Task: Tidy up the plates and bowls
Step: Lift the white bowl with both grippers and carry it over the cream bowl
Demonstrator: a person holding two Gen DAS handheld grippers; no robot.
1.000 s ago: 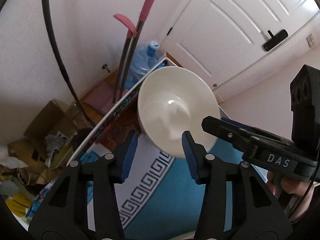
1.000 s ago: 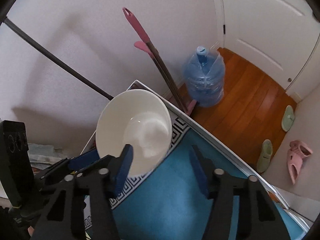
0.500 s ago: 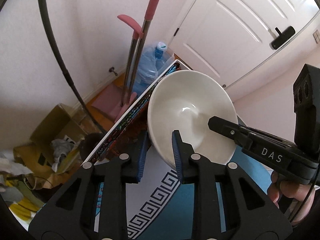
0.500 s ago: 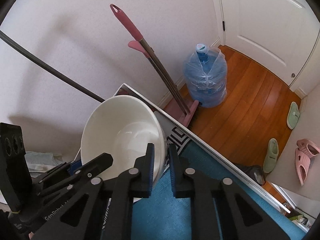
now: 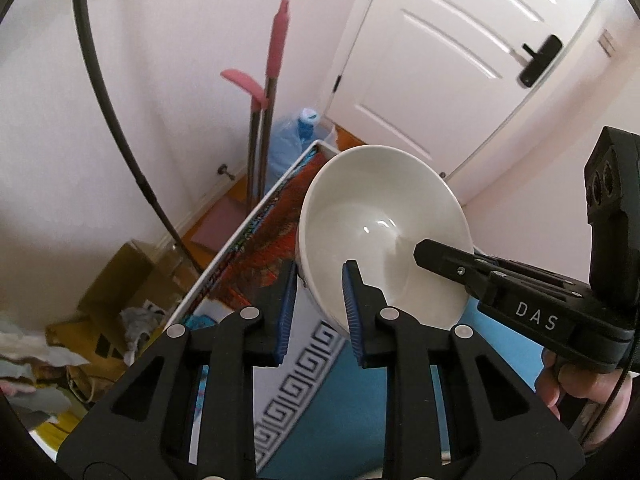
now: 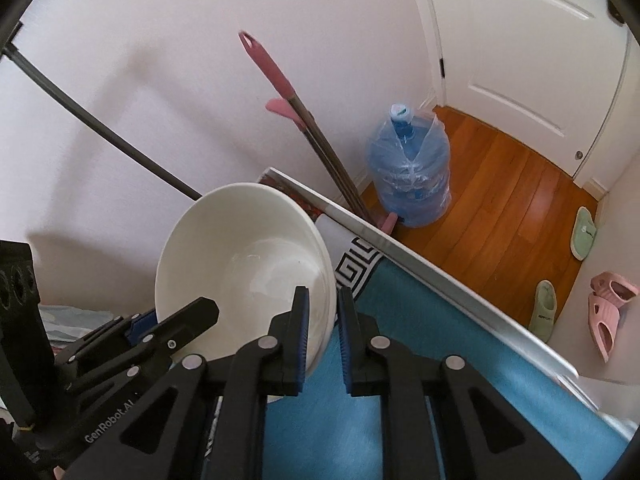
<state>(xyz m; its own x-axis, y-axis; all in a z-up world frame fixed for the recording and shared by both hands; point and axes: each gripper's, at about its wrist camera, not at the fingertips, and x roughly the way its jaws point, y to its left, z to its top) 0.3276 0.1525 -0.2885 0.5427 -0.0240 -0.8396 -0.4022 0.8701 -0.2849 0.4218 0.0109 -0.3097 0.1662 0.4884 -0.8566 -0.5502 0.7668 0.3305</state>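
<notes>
White glazed ceramic fills the middle of my left wrist view: a deep bowl (image 5: pixel 384 236) tipped on its side, its opening turned toward the lens and lifted off the surface (image 5: pixel 340 412), which wears a blue cloth with a white Greek-key border. My left tongs (image 5: pixel 319 304) straddle the bowl's lower-left rim, one blue pad (image 5: pixel 286 312) outside the wall and the other inside, with a visible gap on the outer side, so I read them as released around the rim, not pinching it. From the right, my right tongs (image 5: pixel 424 250) reach in over the bowl's far rim, a hand (image 5: pixel 580 384) showing behind their body. Past the surface edge stand a pink-handled mop (image 5: pixel 276 64), a blue water jug (image 5: pixel 292 140) and a white door (image 5: pixel 460 52); cardboard boxes (image 5: pixel 120 284) lie on the floor at the left. In my right wrist view the same bowl (image 6: pixel 240 264) sits left of centre, still tilted, and the right tongs (image 6: pixel 323 320) are clenched on its right-hand rim, the wall squeezed between the two blue pads. The left tongs (image 6: pixel 176 316) come in at the lower left on the bowl's opposite rim. Beyond the surface (image 6: pixel 440 380) I see the mop (image 6: pixel 288 92), the jug (image 6: pixel 408 172), wooden floorboards (image 6: pixel 500 200) and slippers (image 6: pixel 584 232) by the wall.
</notes>
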